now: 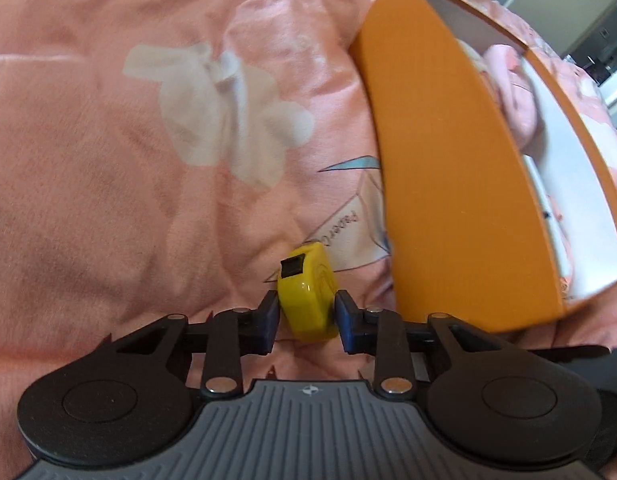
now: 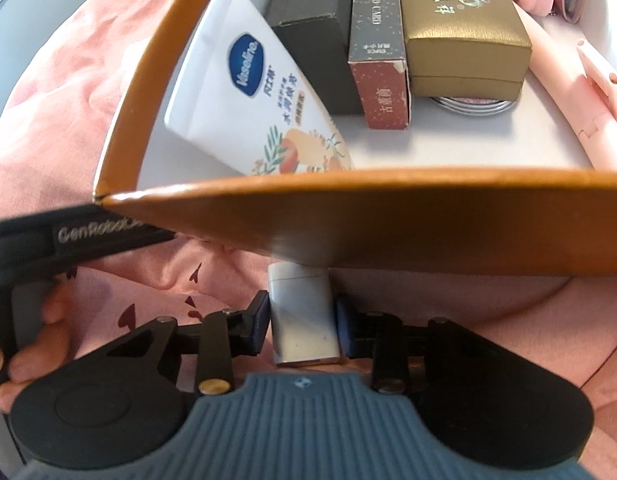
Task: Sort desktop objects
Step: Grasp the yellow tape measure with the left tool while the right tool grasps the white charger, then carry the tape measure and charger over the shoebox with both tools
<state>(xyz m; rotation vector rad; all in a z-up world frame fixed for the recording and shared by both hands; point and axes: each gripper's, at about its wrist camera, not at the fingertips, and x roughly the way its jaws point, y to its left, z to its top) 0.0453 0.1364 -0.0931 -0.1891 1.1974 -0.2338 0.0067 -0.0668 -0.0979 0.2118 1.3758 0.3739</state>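
In the left wrist view a small yellow tape measure (image 1: 304,300) with a black button stands on the pink cloth, just left of the orange box (image 1: 448,160). My left gripper (image 1: 307,320) is shut on it, a blue pad pressing each side. In the right wrist view a small white and silver case (image 2: 302,316) lies on the cloth, its far end tucked under the box's near wall (image 2: 388,224). My right gripper (image 2: 302,320) is shut on this case, pads on both its sides.
Inside the box lie a white Vaseline tube (image 2: 252,92), a black box (image 2: 312,28), a dark red card box (image 2: 378,52), a gold box (image 2: 460,28), a round tin (image 2: 468,106) and pink items (image 2: 580,80). A person's hand (image 2: 28,344) holds the other gripper at left. Pink printed cloth (image 1: 148,200) covers the surface.
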